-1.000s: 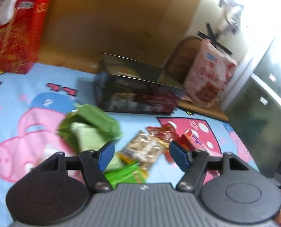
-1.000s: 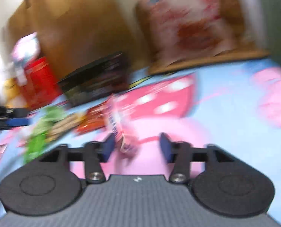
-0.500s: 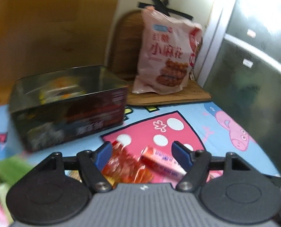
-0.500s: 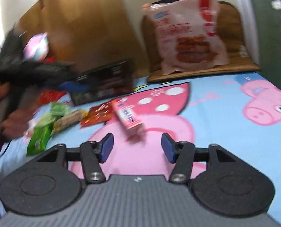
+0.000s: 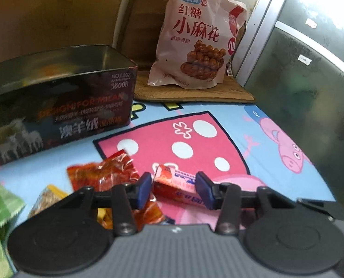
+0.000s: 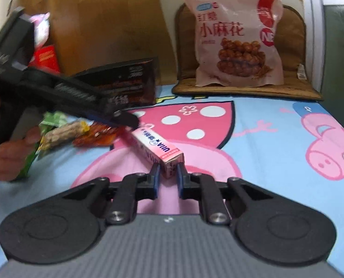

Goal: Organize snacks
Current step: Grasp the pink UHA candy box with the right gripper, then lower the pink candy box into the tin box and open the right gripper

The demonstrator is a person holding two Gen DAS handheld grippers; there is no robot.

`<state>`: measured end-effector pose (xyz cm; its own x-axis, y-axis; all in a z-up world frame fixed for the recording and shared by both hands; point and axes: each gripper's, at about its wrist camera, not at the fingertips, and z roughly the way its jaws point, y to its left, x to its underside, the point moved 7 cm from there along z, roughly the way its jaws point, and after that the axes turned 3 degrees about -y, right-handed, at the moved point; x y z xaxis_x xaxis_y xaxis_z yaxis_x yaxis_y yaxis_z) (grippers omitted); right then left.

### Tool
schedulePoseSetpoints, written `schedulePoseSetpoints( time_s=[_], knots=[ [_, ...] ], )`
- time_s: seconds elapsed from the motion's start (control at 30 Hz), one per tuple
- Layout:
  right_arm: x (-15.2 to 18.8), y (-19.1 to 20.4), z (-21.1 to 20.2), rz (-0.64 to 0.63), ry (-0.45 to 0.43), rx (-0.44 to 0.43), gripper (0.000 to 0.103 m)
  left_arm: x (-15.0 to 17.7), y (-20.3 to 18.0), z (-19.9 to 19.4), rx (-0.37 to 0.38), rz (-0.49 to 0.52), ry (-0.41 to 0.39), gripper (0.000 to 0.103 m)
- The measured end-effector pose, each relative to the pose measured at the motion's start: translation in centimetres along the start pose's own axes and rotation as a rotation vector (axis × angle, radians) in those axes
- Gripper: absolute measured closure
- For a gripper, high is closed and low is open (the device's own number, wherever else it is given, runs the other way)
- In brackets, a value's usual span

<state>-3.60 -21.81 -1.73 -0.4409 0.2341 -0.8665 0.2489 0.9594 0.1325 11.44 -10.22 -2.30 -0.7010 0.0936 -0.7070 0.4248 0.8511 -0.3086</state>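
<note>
- My right tongs (image 6: 168, 178) pinch the near end of the long pink candy box (image 6: 157, 149) on the cartoon cloth (image 6: 264, 139).
- The box points away, leftward — toward my left tongs (image 5: 173, 188), wide open around its far end.

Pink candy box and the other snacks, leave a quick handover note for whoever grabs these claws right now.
Right claw: closed on the near end of the pink candy box, which lies on the cartoon blanket.
Left claw: open, straddling the far end of the same box, not gripping.
Black tin: open, at the back left; contents unclear.
Loose beside the box: red wrapper, nut bar, green packets.
Big twist-snack bag leans on the brown cushion.
Left: probably tin the candy box, then the loose snacks.
</note>
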Motion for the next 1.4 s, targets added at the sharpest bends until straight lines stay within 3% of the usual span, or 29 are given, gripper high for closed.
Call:
schedulePoseSetpoints(
  time_s=[0.2,0.47,0.63,0.73,0.83,1.0,1.1,1.27,1.4],
  knots=[
    [-2.4,0.7,-0.2,0.007,-0.084,-0.010,0.085,-1.7,0.3,-2.6,-0.019,-0.027,-0.076,0.062],
    [-9.0,3.4,2.6,-0.069,-0.217,-0.093,0.084,-7.6,3.0,-8.0,-0.095,-0.012,-0.289,0.062],
    [-12.1,4.9,7.6,-0.075,-0.224,-0.146,0.083,-10.0,7.0,-8.2,-0.193,-0.048,-0.317,0.062],
    [-12.8,6.1,10.4,-0.086,-0.213,-0.156,0.076,-10.5,9.2,-7.0,-0.257,-0.073,-0.306,0.056],
    [-13.0,6.2,11.3,-0.073,-0.222,-0.144,0.064,-10.1,10.4,-5.9,-0.287,-0.095,-0.275,0.052],
    [-12.1,4.3,9.1,0.043,-0.223,-0.184,0.064,-8.1,11.8,-8.1,-0.279,-0.100,-0.304,0.044],
    [-10.4,3.9,8.3,0.098,-0.177,-0.222,0.064,-6.4,13.4,-10.5,-0.276,-0.147,-0.323,0.042],
    [-7.1,4.7,8.5,0.231,-0.050,-0.316,0.061,-2.7,17.5,-14.7,-0.332,-0.272,-0.334,0.040],
    [-5.3,7.5,8.5,0.223,0.012,-0.380,0.060,-0.2,20.2,-15.9,-0.338,-0.376,-0.300,0.041]
  ],
)
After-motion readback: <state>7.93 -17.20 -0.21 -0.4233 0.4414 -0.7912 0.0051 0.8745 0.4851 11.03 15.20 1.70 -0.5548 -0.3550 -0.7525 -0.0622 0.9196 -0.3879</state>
